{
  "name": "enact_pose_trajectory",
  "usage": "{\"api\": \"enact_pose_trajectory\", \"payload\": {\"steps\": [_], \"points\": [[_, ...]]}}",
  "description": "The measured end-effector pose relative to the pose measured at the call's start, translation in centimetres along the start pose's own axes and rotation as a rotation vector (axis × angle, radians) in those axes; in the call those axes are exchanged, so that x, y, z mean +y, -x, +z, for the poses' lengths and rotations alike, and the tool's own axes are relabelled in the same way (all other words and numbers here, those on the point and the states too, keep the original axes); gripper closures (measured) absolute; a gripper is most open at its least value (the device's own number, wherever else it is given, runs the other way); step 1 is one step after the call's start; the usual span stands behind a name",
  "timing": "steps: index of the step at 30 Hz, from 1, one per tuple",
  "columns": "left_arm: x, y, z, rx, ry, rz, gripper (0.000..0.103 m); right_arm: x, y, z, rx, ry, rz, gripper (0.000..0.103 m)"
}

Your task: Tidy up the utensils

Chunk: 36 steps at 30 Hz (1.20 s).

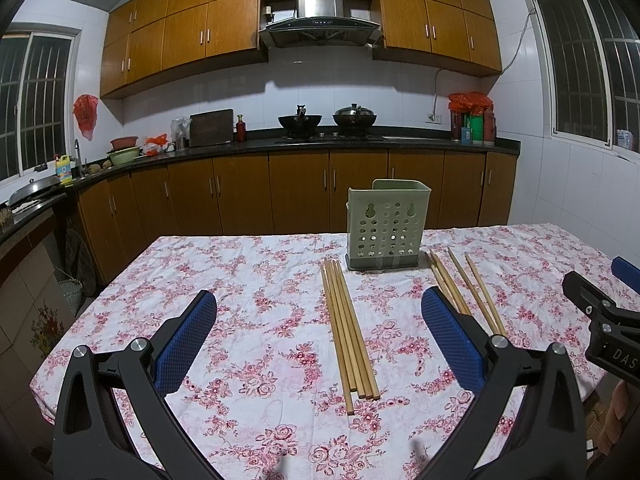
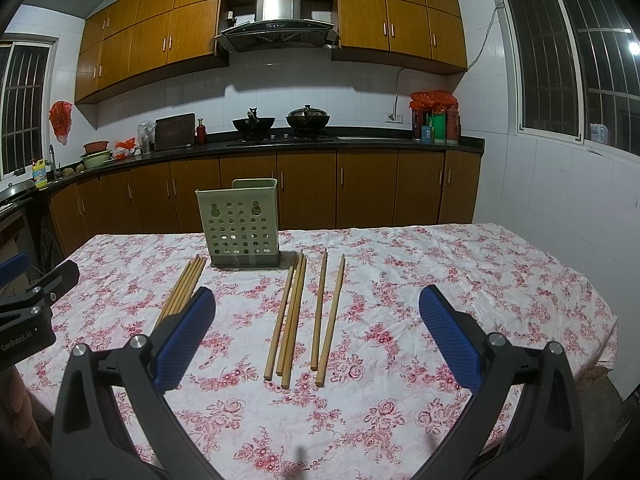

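Note:
A pale green perforated utensil holder stands upright on the table, empty as far as I can see. A bundle of several wooden chopsticks lies left of it. Several more chopsticks lie right of it, loosely spread. My left gripper is open and empty, above the table, with the left bundle between its fingers in view. My right gripper is open and empty, with the right chopsticks between its fingers in view. Each gripper shows at the edge of the other's view.
The table wears a white cloth with red flowers. Behind it run kitchen counters with brown cabinets, two woks on a stove, and windows on both sides. The table's far edge lies just behind the holder.

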<state>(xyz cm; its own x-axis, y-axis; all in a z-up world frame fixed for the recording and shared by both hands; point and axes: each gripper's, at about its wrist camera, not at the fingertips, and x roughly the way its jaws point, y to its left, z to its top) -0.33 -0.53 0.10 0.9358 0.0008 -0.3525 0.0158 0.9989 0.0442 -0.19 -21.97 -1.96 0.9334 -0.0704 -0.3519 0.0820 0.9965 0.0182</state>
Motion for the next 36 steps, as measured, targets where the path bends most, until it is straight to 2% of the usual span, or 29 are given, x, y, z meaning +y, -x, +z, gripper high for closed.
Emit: {"api": "enact_pose_trajectory", "payload": {"steps": [5, 9, 14, 16, 19, 24, 26, 31, 34, 36], "points": [[0.0, -0.6, -0.4, 0.037, 0.001, 0.019, 0.002, -0.3, -0.8, -0.2, 0.041, -0.021, 0.016, 0.004], [0.3, -2.9, -1.6, 0.151, 0.013, 0.036, 0.002, -1.5, -2.9, -0.9, 0.132, -0.069, 0.015, 0.004], [2.1, -5.7, -2.9, 0.309, 0.060, 0.042, 0.002, -3.5, -6.4, -1.7, 0.244, -0.121, -0.077, 0.004], [2.7, -6.9, -2.9, 0.342, 0.084, 0.040, 0.002, -4.1, -7.8, -1.7, 0.288, -0.129, -0.090, 0.006], [3.5, -8.5, -2.7, 0.370, 0.100, 0.050, 0.006, -4.8, -10.6, -1.7, 0.357, -0.135, -0.081, 0.023], [3.4, -11.5, -2.5, 0.428, 0.075, 0.035, 0.029, -4.8, -15.4, -2.0, 0.490, -0.163, -0.012, 0.056], [3.2, -12.6, -2.5, 0.449, 0.073, 0.015, 0.036, -4.5, -16.9, -2.1, 0.527, -0.171, 0.021, 0.064], [2.6, -14.4, -2.9, 0.490, 0.065, -0.034, 0.047, -3.1, -19.5, -2.1, 0.565, -0.133, 0.041, 0.071], [2.3, -15.3, -3.1, 0.512, 0.071, -0.059, 0.053, -2.8, -21.1, -2.7, 0.611, -0.107, 0.034, 0.081], [2.2, -15.6, -3.3, 0.524, 0.078, -0.080, 0.059, -2.9, -21.2, -2.8, 0.601, -0.101, 0.021, 0.092]]}}
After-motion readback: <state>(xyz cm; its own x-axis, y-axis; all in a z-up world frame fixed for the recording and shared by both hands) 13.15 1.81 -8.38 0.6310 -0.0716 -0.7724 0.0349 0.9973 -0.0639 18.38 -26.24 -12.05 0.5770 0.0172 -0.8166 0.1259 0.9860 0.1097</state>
